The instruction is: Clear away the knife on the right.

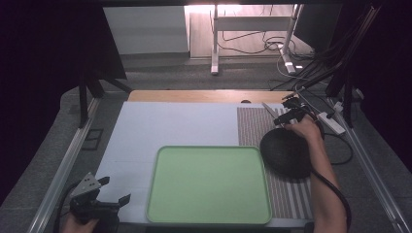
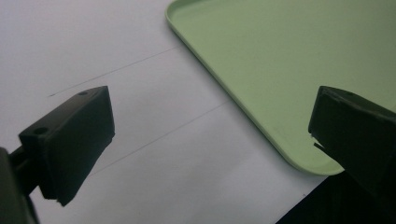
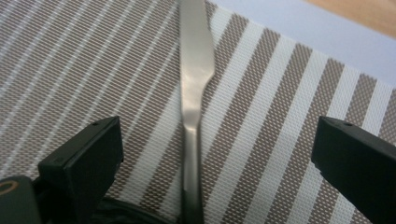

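A silver table knife (image 1: 268, 109) (image 3: 196, 70) lies on the brown-and-white striped placemat (image 1: 252, 127) (image 3: 289, 93) at the far right of the table. My right gripper (image 1: 283, 115) (image 3: 217, 140) is open, with the knife lying on the mat between its two jaws and neither pad touching it. A black round plate (image 1: 286, 153) rests on the placemat just nearer than that hand, and its dark rim (image 3: 130, 217) is visible in the right gripper view. My left gripper (image 1: 114, 190) (image 2: 212, 112) hovers open and holds nothing, over the white mat near the tray's front-left corner.
A light green tray (image 1: 209, 184) (image 2: 280, 56) sits in the middle near the front edge, bare inside. The white mat (image 1: 165, 126) (image 2: 93, 46) covers the left and centre. Cables and a power strip (image 1: 331, 122) lie off the table's right side.
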